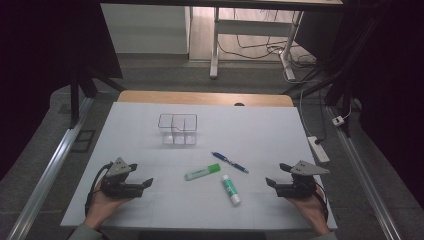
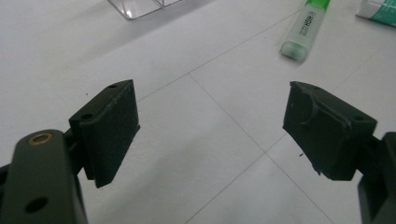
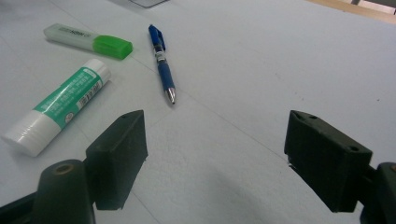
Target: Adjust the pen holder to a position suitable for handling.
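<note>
A green highlighter (image 1: 202, 172) (image 2: 306, 28) (image 3: 88, 40), a blue pen (image 1: 230, 162) (image 3: 162, 59) and a green-and-white glue stick (image 1: 231, 190) (image 3: 58, 112) lie on the white table top (image 1: 250, 130) near its front middle. A clear plastic organiser box (image 1: 177, 129) with compartments stands farther back; its corner (image 2: 140, 7) shows in the left gripper view. My left gripper (image 1: 145, 184) (image 2: 210, 130) rests at the front left, open, nothing between its jaws. My right gripper (image 1: 272, 182) (image 3: 217, 158) rests at the front right, open and empty as well. Both point toward the middle.
The white sheet covers a wooden table whose far edge (image 1: 205, 97) shows. A power strip (image 1: 318, 148) and cables lie on the floor at the right. Desk legs (image 1: 215, 45) stand beyond the table. Metal rails (image 1: 45, 175) run along both sides.
</note>
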`<move>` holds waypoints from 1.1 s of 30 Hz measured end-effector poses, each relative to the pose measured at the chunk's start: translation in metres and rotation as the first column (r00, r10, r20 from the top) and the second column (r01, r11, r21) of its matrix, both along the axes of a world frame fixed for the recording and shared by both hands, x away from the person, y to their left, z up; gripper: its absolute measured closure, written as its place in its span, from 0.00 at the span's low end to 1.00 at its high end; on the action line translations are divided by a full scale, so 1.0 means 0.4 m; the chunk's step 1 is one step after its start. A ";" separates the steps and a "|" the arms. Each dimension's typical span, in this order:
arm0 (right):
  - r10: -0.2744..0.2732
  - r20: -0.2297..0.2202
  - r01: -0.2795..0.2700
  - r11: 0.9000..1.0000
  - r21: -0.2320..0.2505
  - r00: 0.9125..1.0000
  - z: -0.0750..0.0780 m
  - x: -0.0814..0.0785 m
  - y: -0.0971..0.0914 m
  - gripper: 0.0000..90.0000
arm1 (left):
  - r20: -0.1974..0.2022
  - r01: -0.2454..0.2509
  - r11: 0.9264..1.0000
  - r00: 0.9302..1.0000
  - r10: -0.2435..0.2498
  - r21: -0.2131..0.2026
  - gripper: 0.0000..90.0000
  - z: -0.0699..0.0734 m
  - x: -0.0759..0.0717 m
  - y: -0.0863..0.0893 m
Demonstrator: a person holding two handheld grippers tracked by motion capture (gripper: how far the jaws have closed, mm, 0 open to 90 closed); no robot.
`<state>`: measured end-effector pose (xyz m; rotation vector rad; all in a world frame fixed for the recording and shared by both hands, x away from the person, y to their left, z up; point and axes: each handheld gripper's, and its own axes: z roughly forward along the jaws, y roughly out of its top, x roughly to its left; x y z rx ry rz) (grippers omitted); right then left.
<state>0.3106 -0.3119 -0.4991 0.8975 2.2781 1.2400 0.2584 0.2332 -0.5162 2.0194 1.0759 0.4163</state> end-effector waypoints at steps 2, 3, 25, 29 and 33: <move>0.003 0.001 -0.003 1.000 -0.007 1.000 0.000 0.000 0.001 0.23 | -0.005 0.000 1.000 1.000 0.000 -0.002 0.19 -0.001 0.000 0.000; 0.005 0.000 -0.005 1.000 -0.006 1.000 0.000 -0.001 0.002 0.23 | -0.005 0.000 1.000 1.000 0.000 -0.002 0.19 -0.001 0.000 0.000; 0.016 -0.016 -0.017 1.000 -0.011 1.000 -0.006 0.004 0.011 0.24 | -0.004 0.014 1.000 1.000 -0.014 0.001 0.20 0.008 0.005 -0.008; 0.015 -0.013 -0.016 1.000 -0.015 1.000 -0.003 0.002 0.012 0.24 | -0.004 0.021 1.000 1.000 -0.021 0.003 0.21 0.012 0.015 -0.013; 0.014 -0.016 -0.015 1.000 -0.010 1.000 -0.005 0.003 0.011 0.24 | -0.006 0.022 1.000 1.000 -0.022 0.006 0.21 0.013 0.027 -0.017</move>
